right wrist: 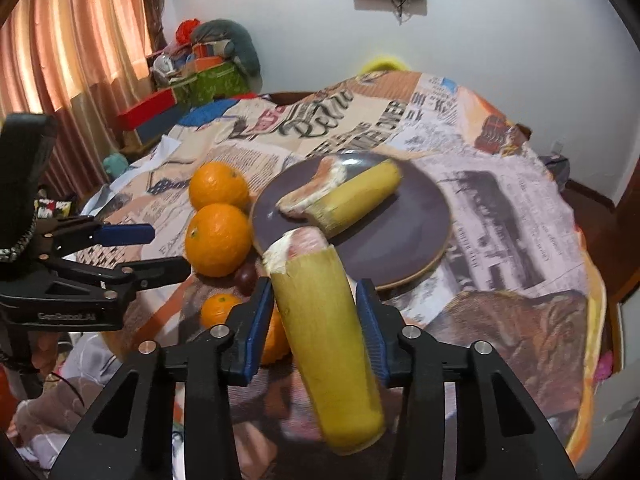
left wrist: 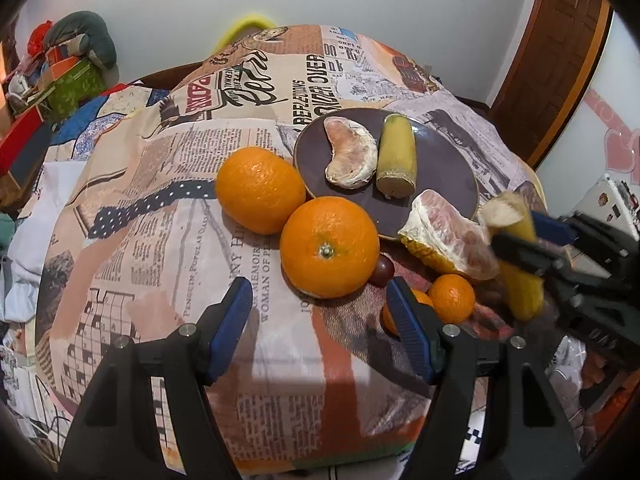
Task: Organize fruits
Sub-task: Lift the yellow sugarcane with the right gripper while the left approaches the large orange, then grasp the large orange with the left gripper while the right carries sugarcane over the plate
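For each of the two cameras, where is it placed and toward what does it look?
Left wrist: sits behind the open left gripper, facing the two big oranges and the plate; the right gripper enters at right.
Right wrist: sits behind the right gripper, shut on a yellow sugarcane piece, facing the plate; the left gripper shows at left.
Shared: plate, oranges, newspaper-print cloth.

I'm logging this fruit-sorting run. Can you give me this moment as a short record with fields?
surface: table under a newspaper-print cloth
plate: holds a pomelo segment and a sugarcane piece
off plate: two large oranges, two small oranges, a peeled pomelo chunk
right gripper: shut on a second sugarcane piece, held above the table
left gripper: open, empty
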{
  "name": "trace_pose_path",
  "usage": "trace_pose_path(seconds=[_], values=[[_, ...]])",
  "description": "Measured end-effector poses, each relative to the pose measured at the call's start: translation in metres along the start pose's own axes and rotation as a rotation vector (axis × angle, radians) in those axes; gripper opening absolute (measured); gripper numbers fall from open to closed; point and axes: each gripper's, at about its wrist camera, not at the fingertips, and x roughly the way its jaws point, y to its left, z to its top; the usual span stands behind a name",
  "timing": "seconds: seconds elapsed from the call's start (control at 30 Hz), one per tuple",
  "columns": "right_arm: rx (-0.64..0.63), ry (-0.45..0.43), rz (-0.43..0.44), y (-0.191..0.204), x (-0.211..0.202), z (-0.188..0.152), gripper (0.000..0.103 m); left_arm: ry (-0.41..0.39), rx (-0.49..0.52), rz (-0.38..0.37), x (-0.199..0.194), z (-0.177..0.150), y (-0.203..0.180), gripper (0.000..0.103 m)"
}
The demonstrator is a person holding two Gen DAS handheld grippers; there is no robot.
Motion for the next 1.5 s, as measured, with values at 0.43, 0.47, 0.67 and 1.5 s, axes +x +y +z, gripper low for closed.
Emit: trace_pose_path(seconds=[0.43,0.47,0.67,1.5], values=[[0.13,-0.039,0.036,-0.034,-0.011,0.001,0.034,0.03,0.008,0.017,0.029,0.014,-0.007,0.069],[0.127,-0.042,0.034,-0.034,-0.011,0.001,0.034,0.032,0.006,0.013,0.031,0.015,-0.007,0.069],[0.127,-0.051,0.034,-0.035,-0.016,-0.001,0.034,0.043,0.008,0.015,0.046,0.019,-0.008,0.069],[0.138,-0.13,-0.01,-0.041,-0.051,0.011,0.034,-0.002,-0.019,-0.027,0.014,0.017,-0.009,0.064]])
